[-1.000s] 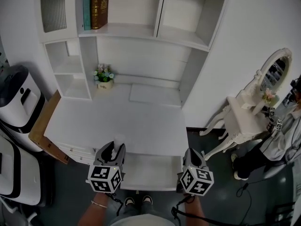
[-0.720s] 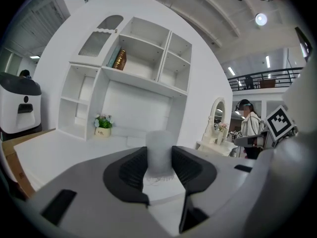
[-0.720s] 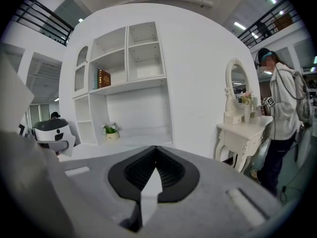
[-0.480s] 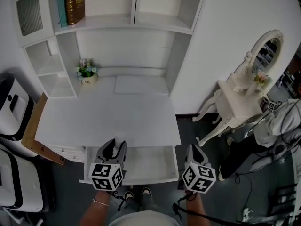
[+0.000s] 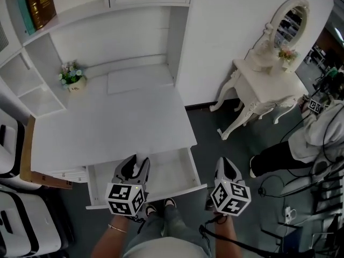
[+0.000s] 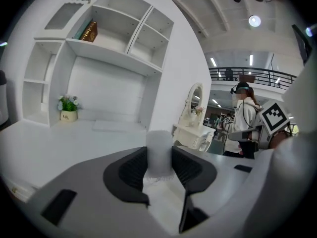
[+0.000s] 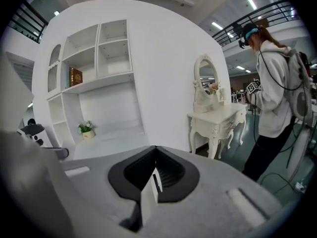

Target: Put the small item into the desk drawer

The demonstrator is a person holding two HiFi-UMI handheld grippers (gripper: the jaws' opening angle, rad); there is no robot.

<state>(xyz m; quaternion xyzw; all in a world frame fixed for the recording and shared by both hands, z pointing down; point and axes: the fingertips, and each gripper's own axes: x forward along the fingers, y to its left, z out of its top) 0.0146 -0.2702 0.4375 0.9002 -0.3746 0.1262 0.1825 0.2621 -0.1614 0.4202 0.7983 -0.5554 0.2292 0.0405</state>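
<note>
1. Far left first: a small flower pot (image 5: 71, 79) stands at the back of the white desk (image 5: 107, 125), below a shelf holding books (image 5: 38, 3).
2. The desk top itself is bare apart from a flat white pad (image 5: 138, 79) near the back wall.
3. Now the left gripper (image 5: 135, 164): its jaws stand apart but are clamped on the small item (image 6: 159, 148), a pale, whitish cylinder held upright between the dark pads.
4. From the head view, that gripper and its load sit over the left half of the drawer (image 5: 174, 171), close to the desk's front edge. I can't tell how high above the drawer floor it is.
5. The drawer is pulled out from under the desk top, and I see only its white inside.
6. On to the right gripper (image 5: 224, 164): its jaws are pressed together with nothing between them. It hangs just right of the drawer's front right corner, over the dark floor.
7. Further right, an ornate white dressing table (image 5: 263, 87) with an oval mirror (image 5: 287, 18) stands against the wall.
8. At the far right edge, a person (image 5: 322, 133) in a light top stands among cables on the floor.
</note>
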